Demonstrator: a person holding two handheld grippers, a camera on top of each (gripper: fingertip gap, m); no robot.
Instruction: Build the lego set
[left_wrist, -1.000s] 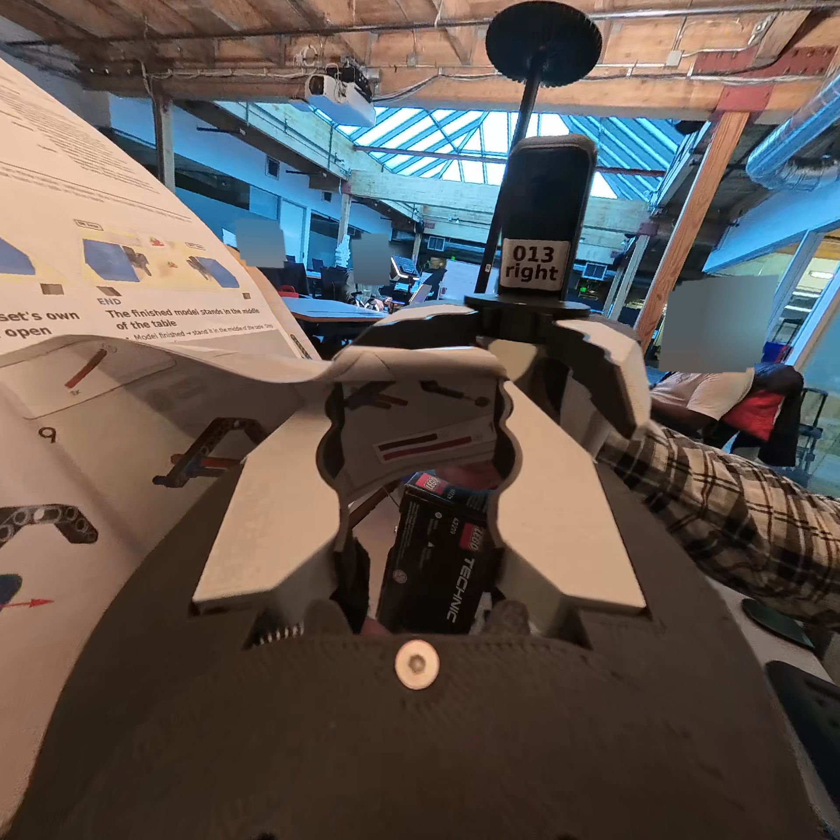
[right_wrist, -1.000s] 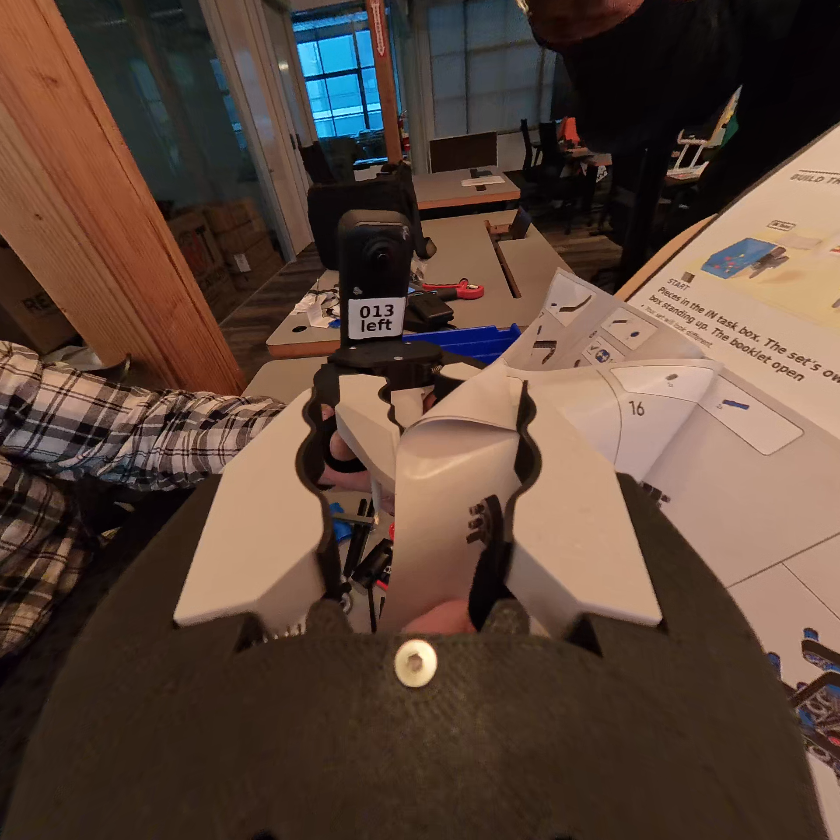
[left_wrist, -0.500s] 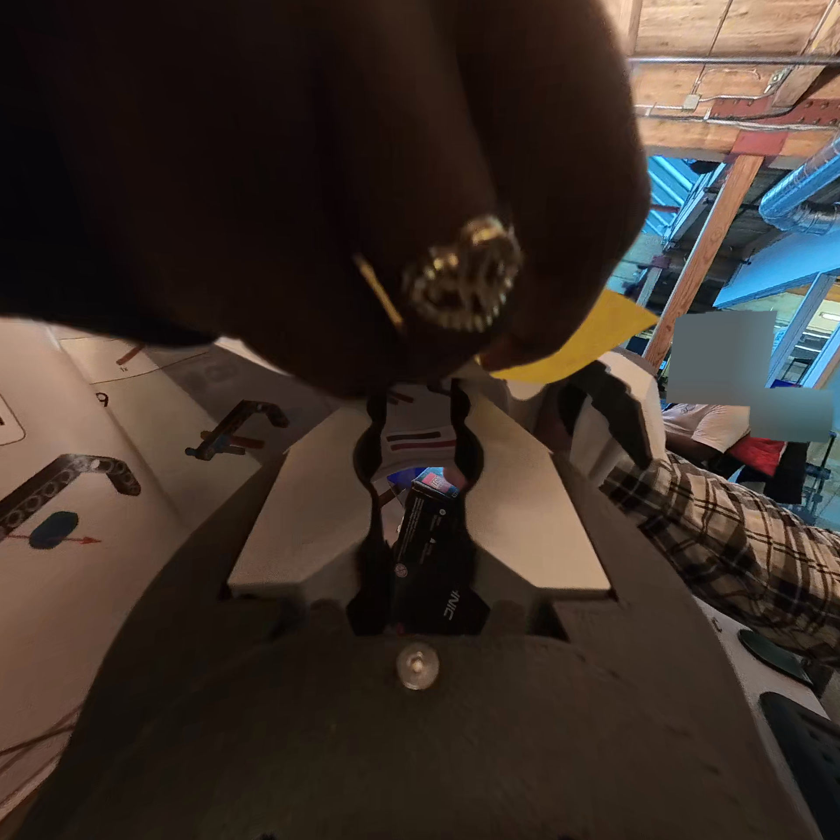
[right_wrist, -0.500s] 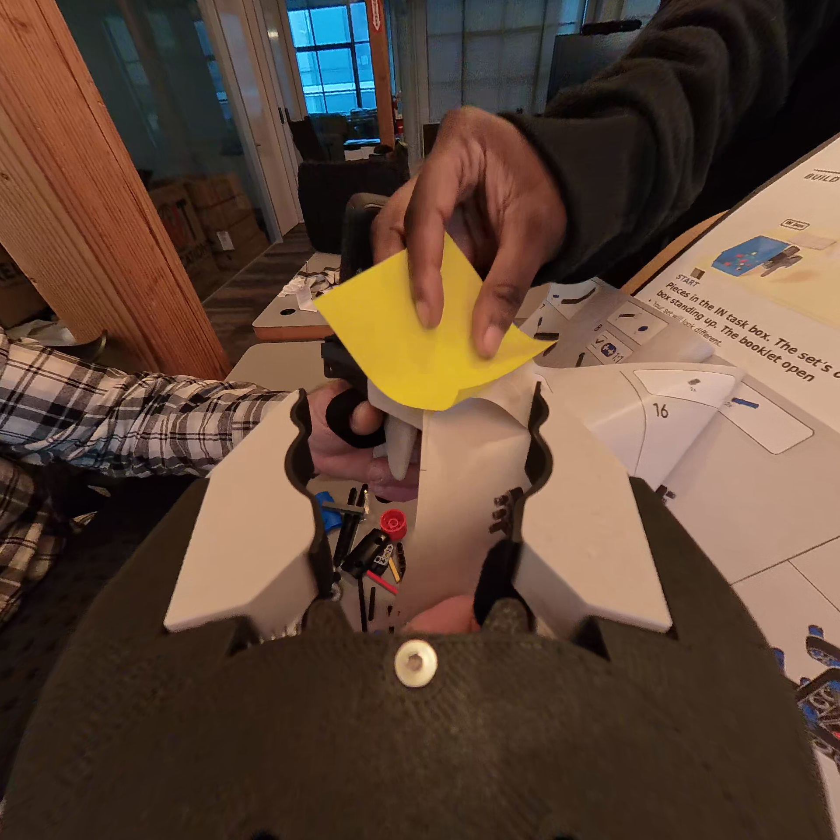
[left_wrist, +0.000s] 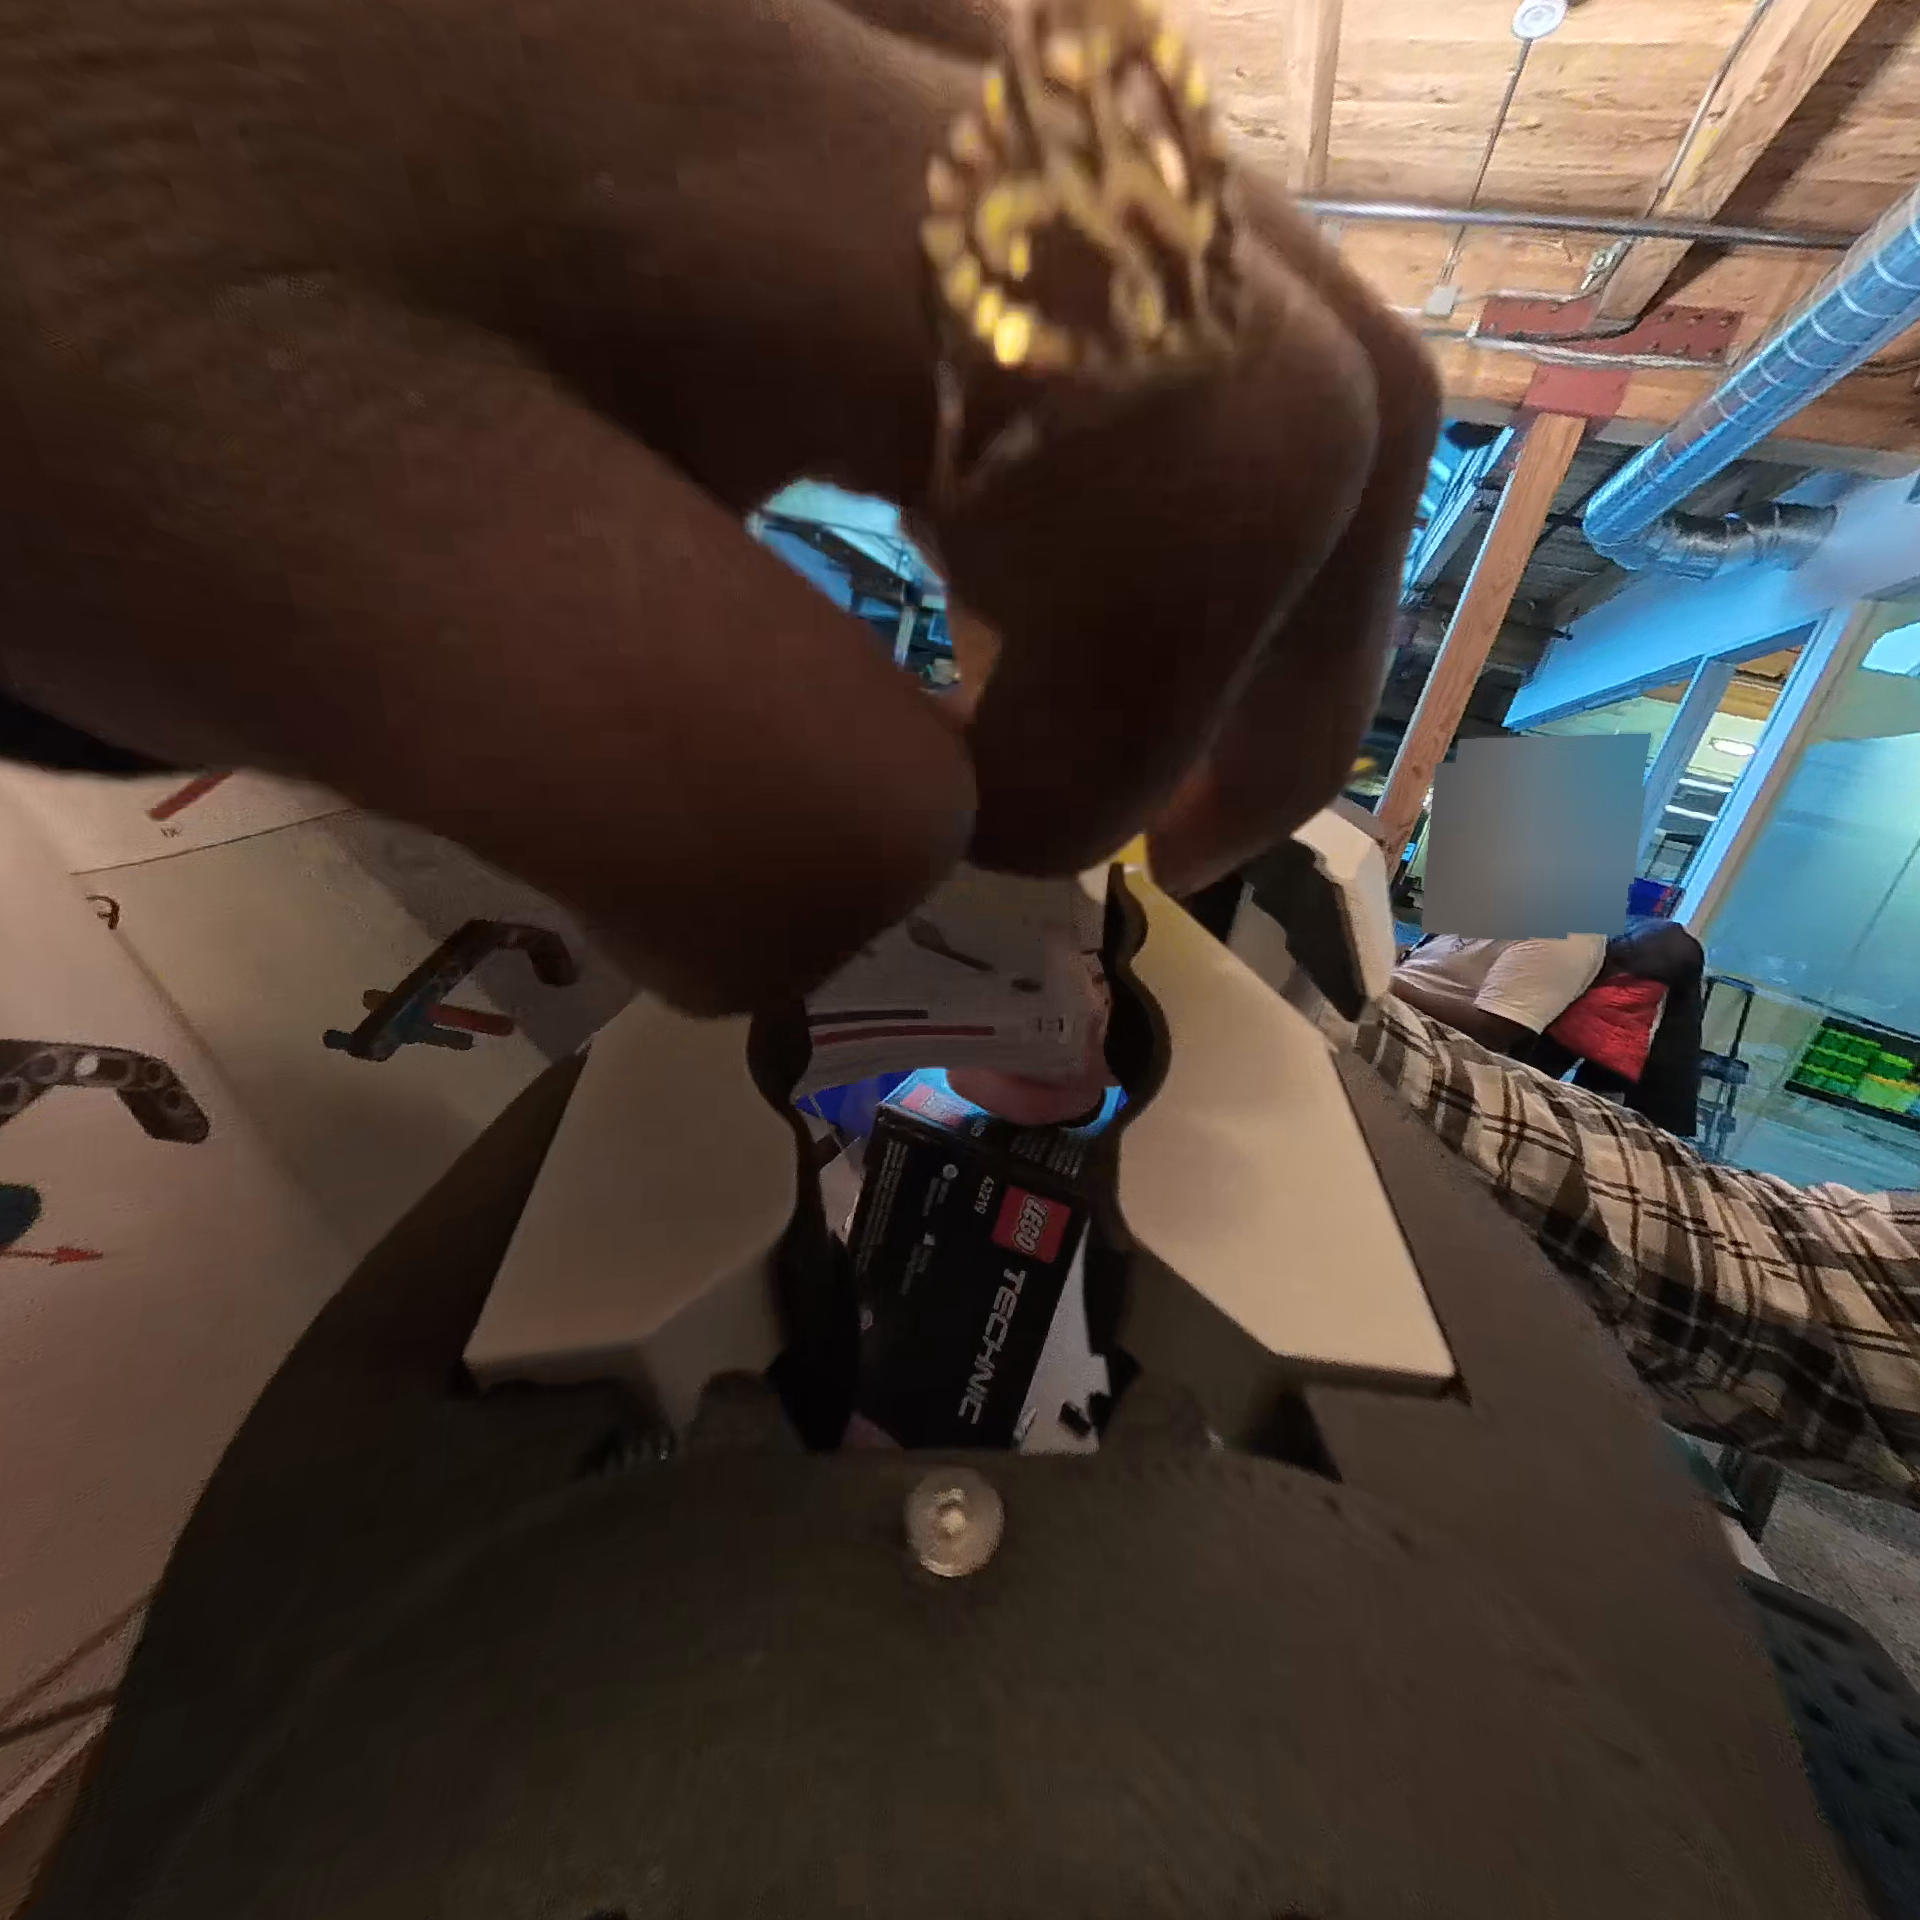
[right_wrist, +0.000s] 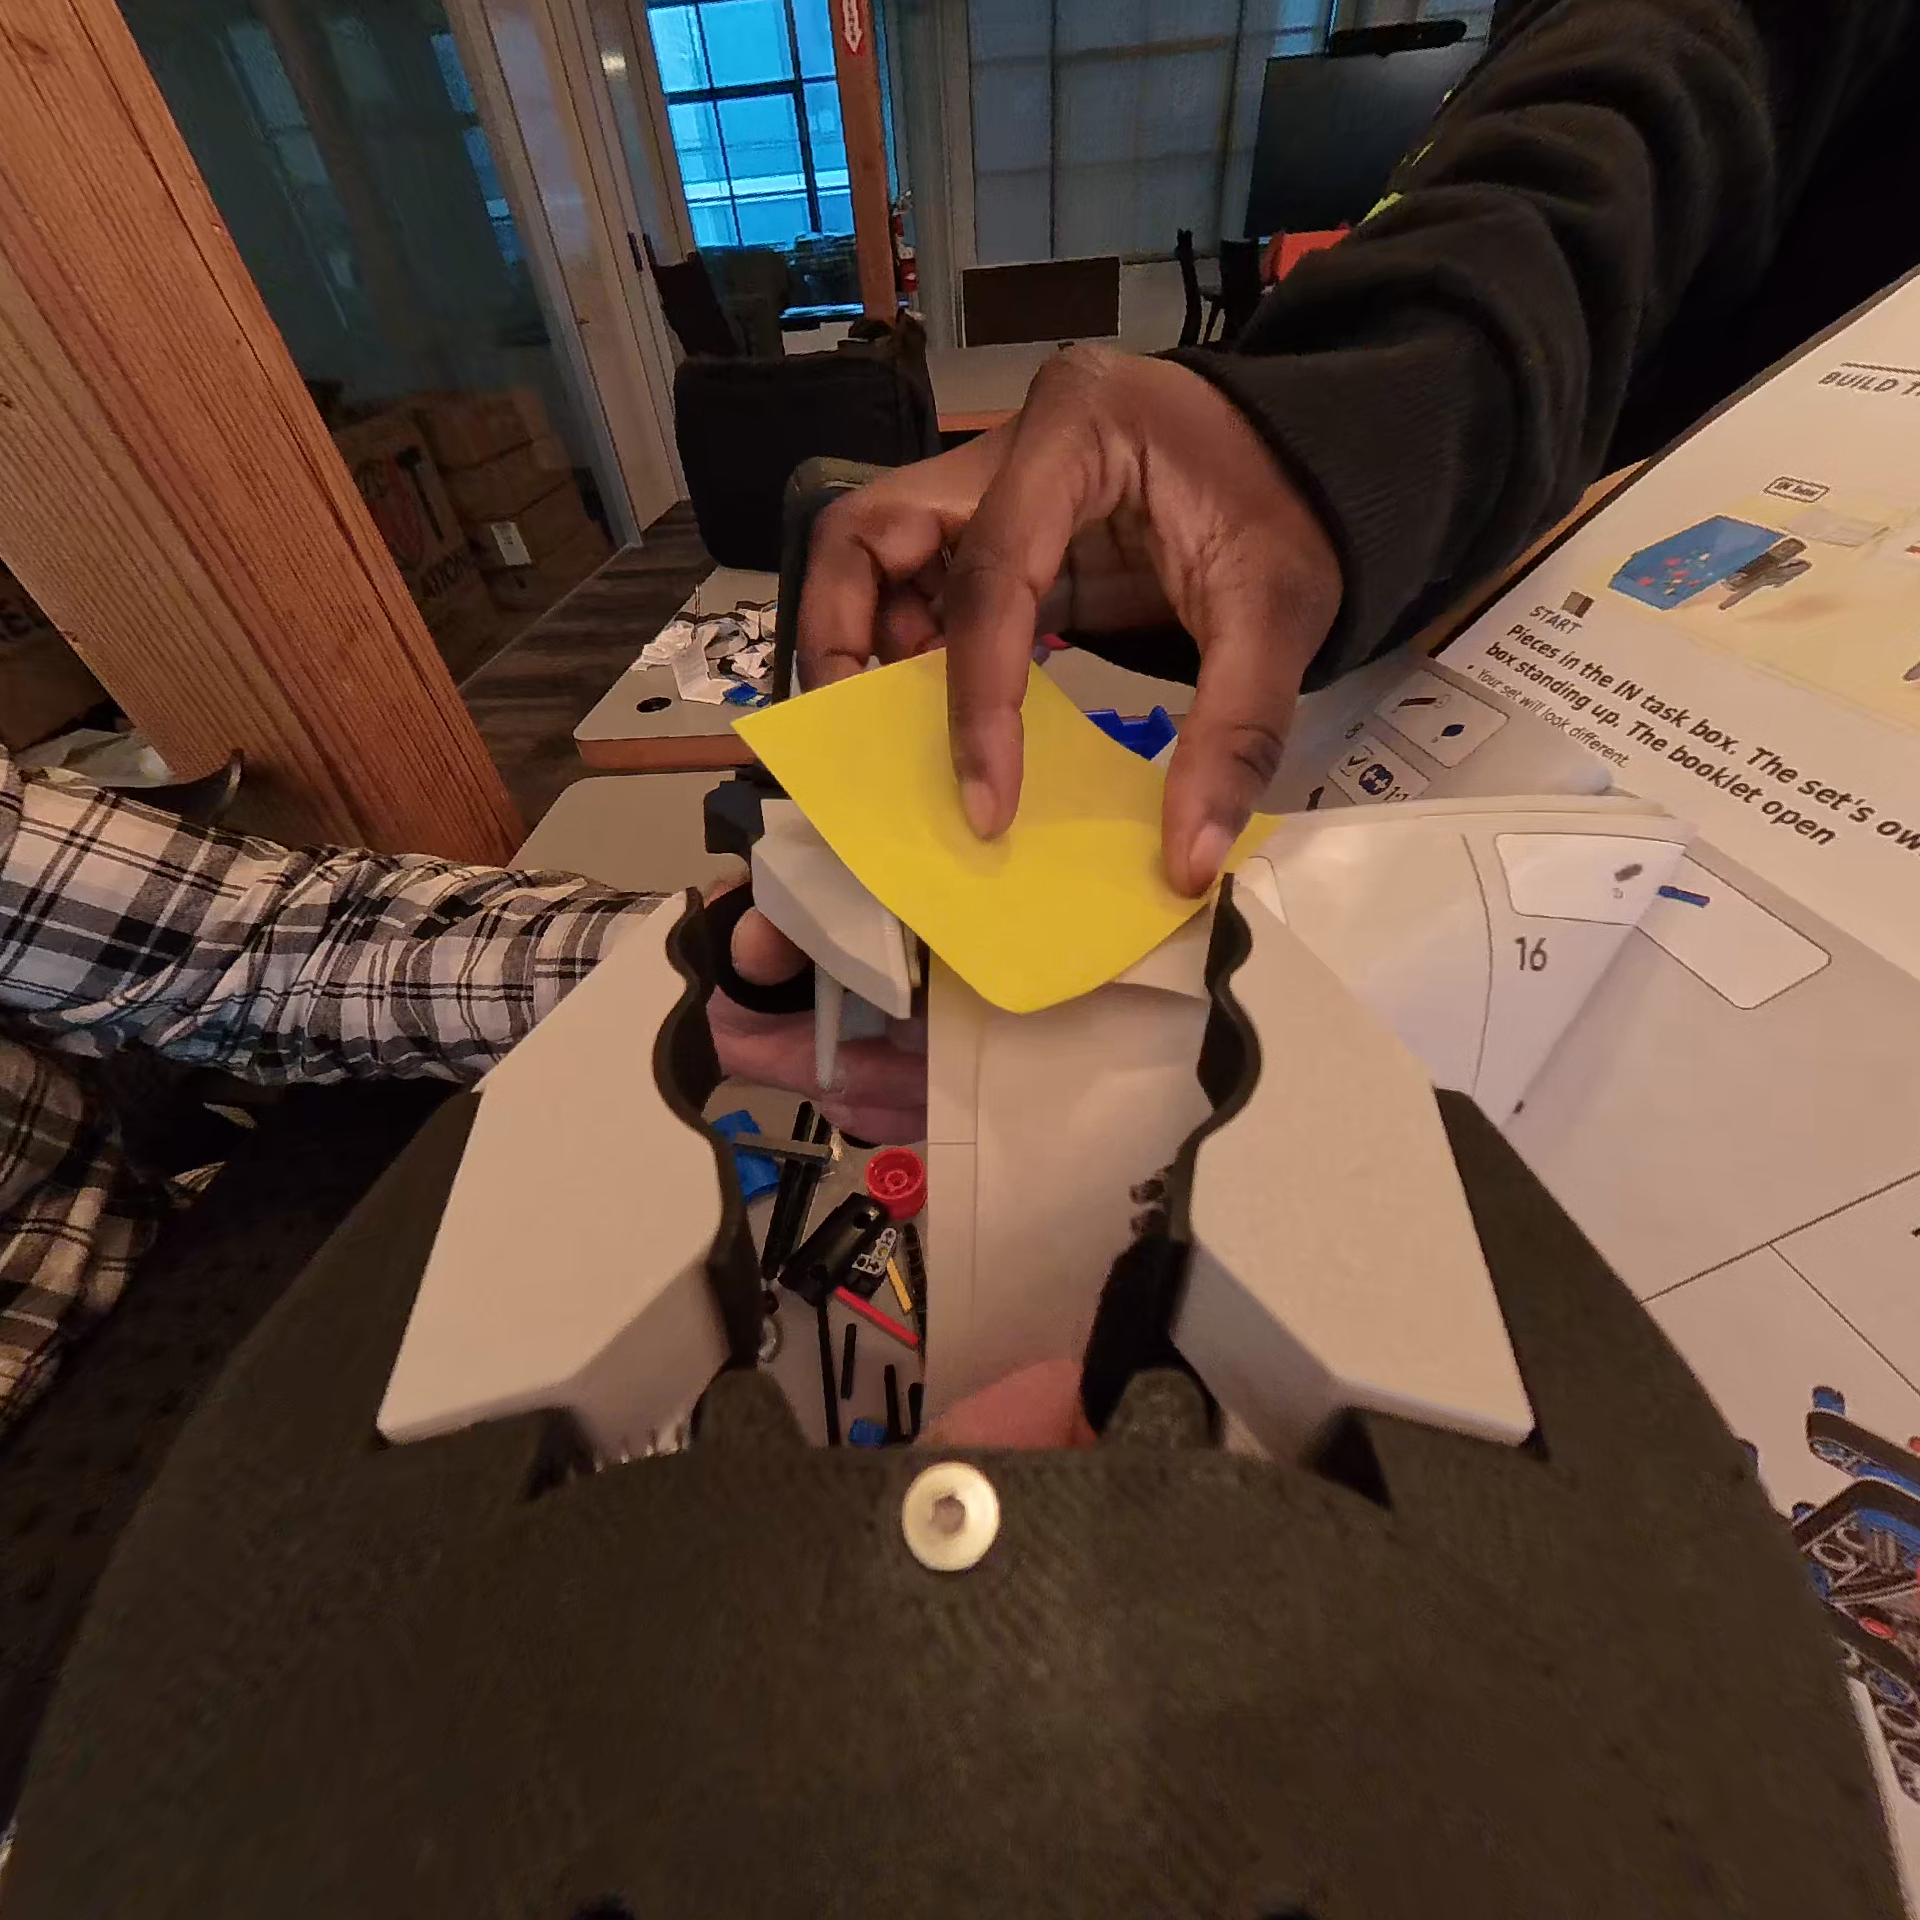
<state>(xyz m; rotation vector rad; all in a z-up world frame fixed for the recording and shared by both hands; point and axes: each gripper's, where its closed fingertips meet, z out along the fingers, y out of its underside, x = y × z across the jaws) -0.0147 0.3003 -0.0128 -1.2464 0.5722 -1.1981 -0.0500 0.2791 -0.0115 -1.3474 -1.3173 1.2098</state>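
In the left wrist view a black box (left_wrist: 966, 1278) toward six o'clock is bearing a red logo patch and white lettering, while in the right wrist view a booklet page (right_wrist: 1558, 987) at three o'clock is showing a printed step number and a white sheet (right_wrist: 1766, 665) at two o'clock is carrying lines of black print.

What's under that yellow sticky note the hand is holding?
The yellow sticky note covers the booklet page's top edge and part of the left tongs; whatever else lies beneath is hidden.

loose lego pieces (right_wrist: 847, 1236) (black pins, a red round piece, blue bits) lie scattered on the table; the open instruction booklet (right_wrist: 1621, 1049) stands beside them, one page curled.
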